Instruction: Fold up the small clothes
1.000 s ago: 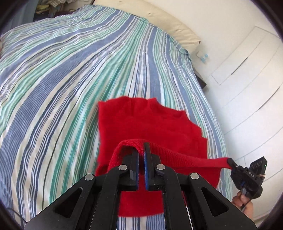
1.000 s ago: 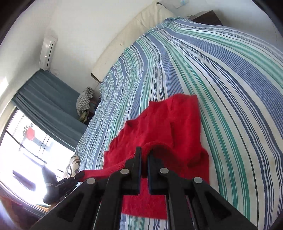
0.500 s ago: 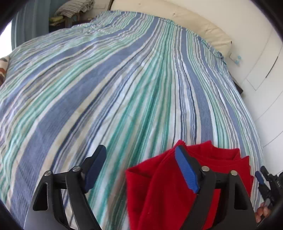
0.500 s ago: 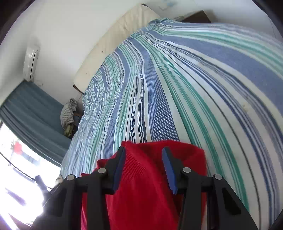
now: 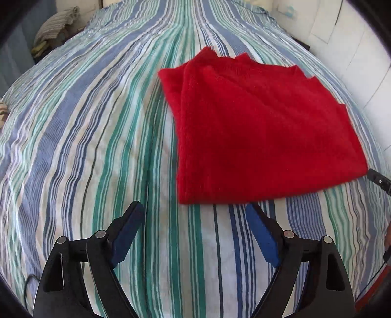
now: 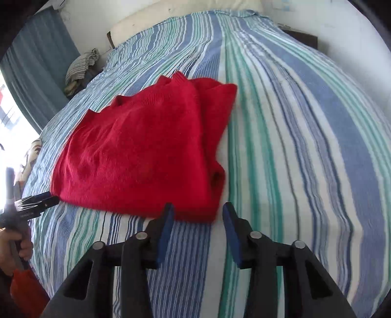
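- Left gripper: jaws spread wide, blue pads exposed, nothing between them. It hangs over bare bedspread, just short of the sweater's near edge.
- Right gripper: also released, jaws apart, empty. Its tips sit right at the sweater's near hem; contact can't be confirmed from this angle.
- Red sweater: lies folded on the striped bedspread, flat, roughly rectangular, with stacked layers showing along one side edge. In the right wrist view the layered edge faces that camera's right.
- Writing: the left gripper's body, seen at the left edge of the right wrist view, carries small pale lettering, too small and blurred to read. No label or brand shows on the sweater.
- Cut off: the right gripper shows in the left wrist view only as a dark tip at the frame edge beside the sweater's corner. The hand holding the left gripper is partly out of frame, with something red-orange below it, possibly a handle.
- Hard to make out: a bundle of checked cloth beyond the far side of the bed, next to a blue curtain; its form is unclear. A pale pillow sits at the head of the bed. The window area is blown out white.
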The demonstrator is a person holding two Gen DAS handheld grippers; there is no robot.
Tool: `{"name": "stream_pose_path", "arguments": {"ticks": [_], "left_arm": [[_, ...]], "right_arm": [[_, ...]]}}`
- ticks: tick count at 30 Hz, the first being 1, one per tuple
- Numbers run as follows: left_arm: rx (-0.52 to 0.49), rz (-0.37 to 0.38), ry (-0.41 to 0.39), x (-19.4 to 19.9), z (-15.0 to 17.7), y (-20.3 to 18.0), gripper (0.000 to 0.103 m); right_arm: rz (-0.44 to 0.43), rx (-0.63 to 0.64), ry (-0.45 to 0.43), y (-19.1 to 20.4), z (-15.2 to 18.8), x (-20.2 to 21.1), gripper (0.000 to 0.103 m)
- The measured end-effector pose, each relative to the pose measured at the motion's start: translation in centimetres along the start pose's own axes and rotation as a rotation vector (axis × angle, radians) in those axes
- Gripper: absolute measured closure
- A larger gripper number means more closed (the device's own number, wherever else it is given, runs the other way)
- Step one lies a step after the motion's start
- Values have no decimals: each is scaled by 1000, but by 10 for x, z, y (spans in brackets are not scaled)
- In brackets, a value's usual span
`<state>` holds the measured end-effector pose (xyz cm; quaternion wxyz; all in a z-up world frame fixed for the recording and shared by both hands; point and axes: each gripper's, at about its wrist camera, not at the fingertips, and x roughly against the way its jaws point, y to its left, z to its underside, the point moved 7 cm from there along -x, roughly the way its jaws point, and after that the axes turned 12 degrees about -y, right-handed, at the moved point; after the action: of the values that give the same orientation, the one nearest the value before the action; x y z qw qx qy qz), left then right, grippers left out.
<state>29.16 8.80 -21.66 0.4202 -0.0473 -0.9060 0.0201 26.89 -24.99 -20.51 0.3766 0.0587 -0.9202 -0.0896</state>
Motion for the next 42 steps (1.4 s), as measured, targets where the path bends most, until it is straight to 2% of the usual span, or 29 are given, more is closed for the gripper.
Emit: {"name": "stream_pose_path", "arguments": {"ticks": [3, 6, 9, 13, 23, 27, 29, 31, 35, 38, 40, 42], "left_arm": [[-25, 3, -31, 32, 14, -19, 11], [-76, -41, -52, 55, 29, -40, 11], [-110, -82, -77, 74, 39, -53, 11], [-112, -88, -97, 91, 41, -64, 11], [-151, -84, -171, 128, 32, -90, 9], [-135, -79, -186, 141, 27, -97, 9], [-68, -27, -184, 153, 20, -107, 9], [-4, 71, -209, 175, 9, -127, 9], [47, 277, -301, 238, -19, -176, 9], [89, 422, -376, 286, -38, -198, 5], [112, 446, -428, 304, -46, -197, 3], [138, 425, -452, 304, -51, -186, 1]], "right_arm": [[-43, 16, -32, 15, 20, 39, 44], [-40, 33, -47, 24, 46, 60, 44], [-22, -7, -46, 27, 74, 71, 44], [-4, -69, -49, 24, 97, 84, 44], [24, -61, -109, 20, 97, 115, 41], [32, -77, -115, 15, 100, 120, 41], [37, -80, -128, 12, 98, 122, 41], [46, -85, -142, 9, 96, 123, 39], [59, -115, -168, 0, 92, 127, 36], [73, -113, -185, -6, 90, 132, 35], [83, -115, -190, -9, 91, 134, 34], [86, -126, -191, -13, 92, 136, 34]]}}
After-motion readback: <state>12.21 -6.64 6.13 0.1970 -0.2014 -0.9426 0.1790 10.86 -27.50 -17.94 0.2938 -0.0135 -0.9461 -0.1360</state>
